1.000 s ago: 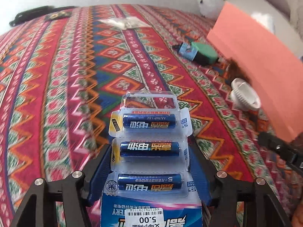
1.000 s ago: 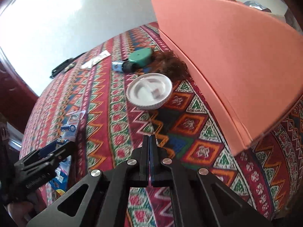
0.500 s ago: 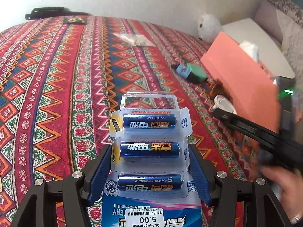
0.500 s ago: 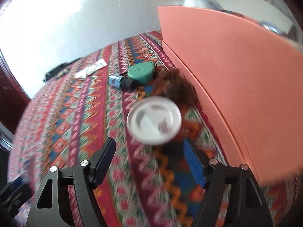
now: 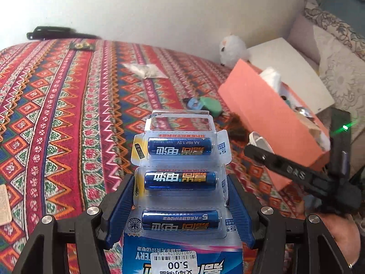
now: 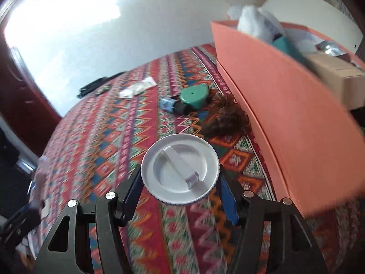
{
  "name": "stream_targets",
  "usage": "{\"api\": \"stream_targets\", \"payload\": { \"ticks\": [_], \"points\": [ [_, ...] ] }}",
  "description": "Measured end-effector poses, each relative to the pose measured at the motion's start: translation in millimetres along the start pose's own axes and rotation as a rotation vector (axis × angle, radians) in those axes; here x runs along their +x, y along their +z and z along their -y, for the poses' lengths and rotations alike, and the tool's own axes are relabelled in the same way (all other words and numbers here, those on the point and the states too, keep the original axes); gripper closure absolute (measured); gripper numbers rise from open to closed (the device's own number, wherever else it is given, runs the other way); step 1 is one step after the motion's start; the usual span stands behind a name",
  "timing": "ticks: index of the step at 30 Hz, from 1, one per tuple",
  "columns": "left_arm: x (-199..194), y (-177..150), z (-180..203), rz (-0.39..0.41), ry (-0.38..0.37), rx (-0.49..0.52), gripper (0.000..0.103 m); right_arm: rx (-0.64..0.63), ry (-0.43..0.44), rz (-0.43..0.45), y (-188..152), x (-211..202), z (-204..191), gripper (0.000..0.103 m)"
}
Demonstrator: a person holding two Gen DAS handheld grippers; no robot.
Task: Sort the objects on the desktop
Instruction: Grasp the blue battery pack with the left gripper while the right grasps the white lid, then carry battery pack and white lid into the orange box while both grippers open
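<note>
Left wrist view: my left tool (image 5: 180, 194) is clamped on the battery pack (image 5: 180, 182), its blue pads pressing both side edges of the blister card.
Battery pack: three blue AA cells lie crosswise in clear blisters, the top blister is empty, and a price sticker reading 5.00 sits at the near end; the pack is held up above the patterned cloth (image 5: 68, 114).
Right wrist view: my right tool (image 6: 180, 182) stands spread wide, one blue pad on each side of the white lid (image 6: 180, 169); whether the pads touch its ribbed rim I cannot tell.
White lid: it lies flat on the cloth, inner face up, with a clear strip across its middle.
Orange box (image 6: 285, 114): it stands just right of the lid on the cloth, open at the top, with white stuffing, a teal item and a brown carton showing inside.
Green case (image 6: 195, 94): it lies beyond the lid, touching a small blue-labelled bottle (image 6: 171, 105).
Brown hair tuft (image 6: 228, 121): it sits between the green case and the lid, against the foot of the box.
Far cloth: a clear packet (image 5: 147, 70) and a black object (image 5: 50, 32) lie well apart from my tools.
Cross view: my right tool shows in the left wrist view as a black bar (image 5: 285, 171) reaching in front of the box.
</note>
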State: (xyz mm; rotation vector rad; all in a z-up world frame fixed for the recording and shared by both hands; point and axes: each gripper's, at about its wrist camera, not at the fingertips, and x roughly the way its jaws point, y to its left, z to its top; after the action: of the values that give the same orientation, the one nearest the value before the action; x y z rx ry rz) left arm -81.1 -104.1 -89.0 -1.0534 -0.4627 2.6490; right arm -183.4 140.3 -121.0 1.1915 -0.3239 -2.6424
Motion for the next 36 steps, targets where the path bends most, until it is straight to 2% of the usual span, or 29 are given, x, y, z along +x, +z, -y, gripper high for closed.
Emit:
{"api": "stream_targets", "payload": {
  "ticks": [10, 17, 23, 29, 33, 36],
  "points": [
    [-41.3, -22.2, 63.0, 0.011, -0.076, 0.098, 0.037, -0.072, 0.07, 0.052, -52.8, -116.6, -8.7, 0.039],
    [-51.9, -33.3, 115.1, 0.002, -0.125, 0.168, 0.037, -0.064, 0.048, 0.091, -80.8, -182.4, 16.0, 0.039],
    [-37.7, -11.6, 178.5, 0.003, -0.173, 0.265, 0.037, -0.027, -0.009, 0.158, -83.9, -228.2, 52.1, 0.039],
    [2.7, 36.9, 255.9, 0.028, -0.227, 0.374, 0.037, -0.025, -0.088, 0.248, -44.1, -252.9, 107.9, 0.039],
    [50.9, 75.3, 297.9, 0.032, -0.237, 0.424, 0.037, -0.023, -0.125, 0.3, 12.9, -251.0, 152.4, 0.039],
    [98.0, 101.6, 318.1, 0.027, -0.205, 0.457, 0.037, 0.0, -0.139, 0.307, 56.3, -235.5, 183.5, 0.039]
  ]
}}
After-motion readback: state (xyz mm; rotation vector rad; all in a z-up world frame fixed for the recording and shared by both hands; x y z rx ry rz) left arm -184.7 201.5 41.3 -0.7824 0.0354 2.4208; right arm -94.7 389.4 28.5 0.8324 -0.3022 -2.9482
